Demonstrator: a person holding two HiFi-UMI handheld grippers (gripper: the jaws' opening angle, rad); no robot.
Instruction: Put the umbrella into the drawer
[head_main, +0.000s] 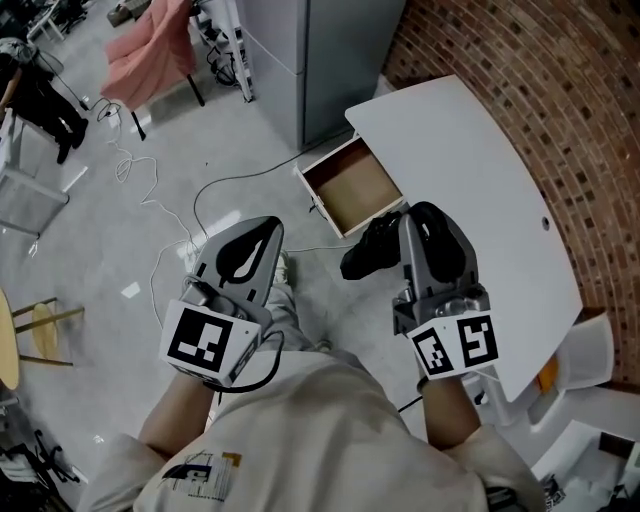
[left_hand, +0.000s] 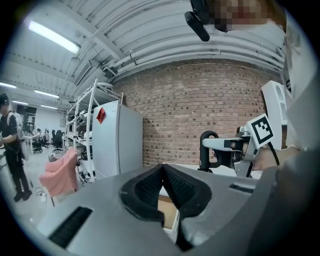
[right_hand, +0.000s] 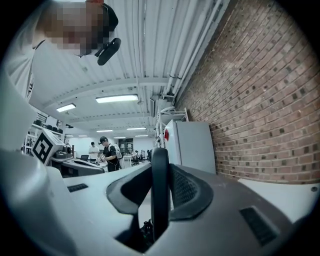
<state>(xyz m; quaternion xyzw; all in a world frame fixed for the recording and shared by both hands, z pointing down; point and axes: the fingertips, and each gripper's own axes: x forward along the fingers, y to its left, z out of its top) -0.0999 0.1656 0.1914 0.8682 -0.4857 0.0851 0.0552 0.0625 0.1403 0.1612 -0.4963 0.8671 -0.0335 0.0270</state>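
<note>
Brick wall (head_main: 565, 95), drawer (head_main: 355, 190), right tongs (head_main: 422, 222) gripping umbrella (head_main: 366, 252)

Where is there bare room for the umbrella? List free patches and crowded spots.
Free: the open drawer, bare inside, between white tabletop and grey cabinet; the tabletop itself. Crowded: the drawer's near corner, where the right gripper holds the umbrella; cables cross the floor left.

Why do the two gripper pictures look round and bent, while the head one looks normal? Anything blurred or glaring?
Left gripper view: wide-angle lens, black corners, ceiling lamp glares. Right gripper view: same bending; the umbrella handle looms dark and soft. Head view: straighter, evenly lit, soft shadows.
</note>
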